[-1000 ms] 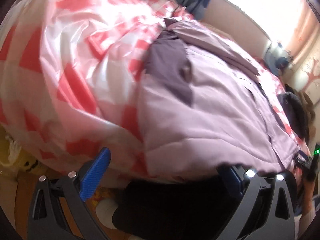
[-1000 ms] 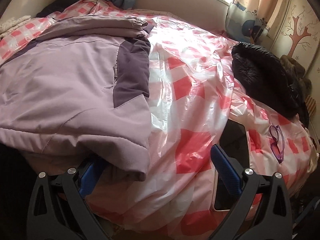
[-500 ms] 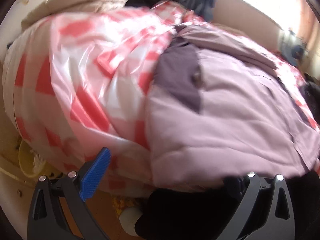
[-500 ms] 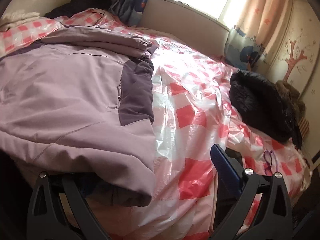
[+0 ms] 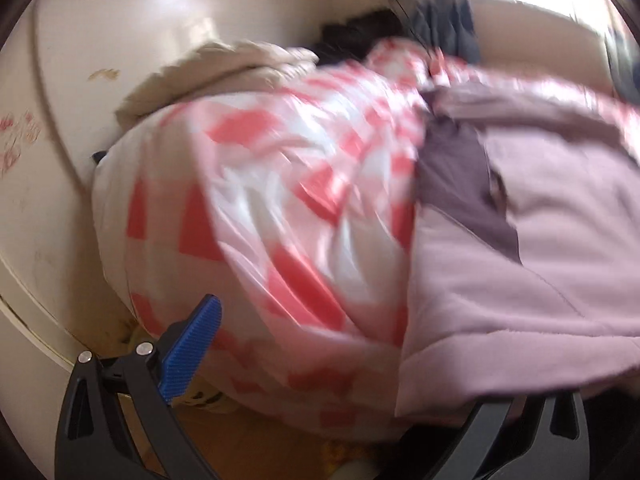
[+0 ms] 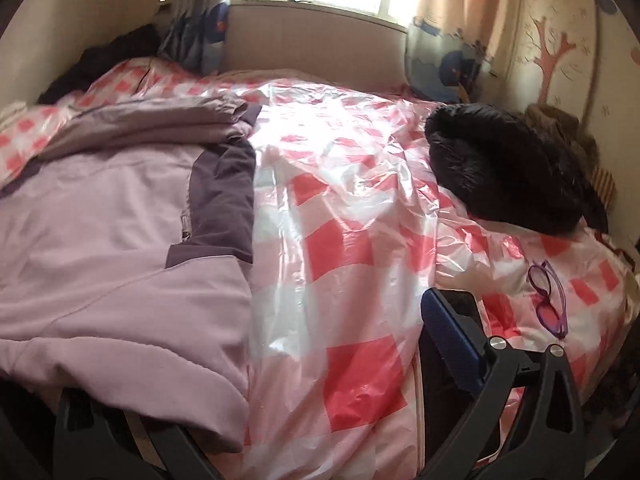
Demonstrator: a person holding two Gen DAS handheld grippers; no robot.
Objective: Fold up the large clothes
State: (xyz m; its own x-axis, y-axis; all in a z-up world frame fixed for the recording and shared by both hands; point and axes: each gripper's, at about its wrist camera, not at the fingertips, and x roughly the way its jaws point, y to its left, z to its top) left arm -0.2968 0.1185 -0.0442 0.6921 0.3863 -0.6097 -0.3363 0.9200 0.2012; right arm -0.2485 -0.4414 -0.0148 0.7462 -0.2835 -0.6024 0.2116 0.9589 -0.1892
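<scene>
Covering the bed (image 6: 360, 264), the checked plastic sheet carries the lilac jacket (image 6: 120, 240), its hem hanging over the near edge. Both grippers, left (image 5: 352, 364) and right (image 6: 256, 368), straddle that hem with jaws released; I'd pinch both corners evenly before lifting.

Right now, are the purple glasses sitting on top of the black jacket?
No, the purple glasses lie on the checked sheet, apart from the black jacket.
</scene>
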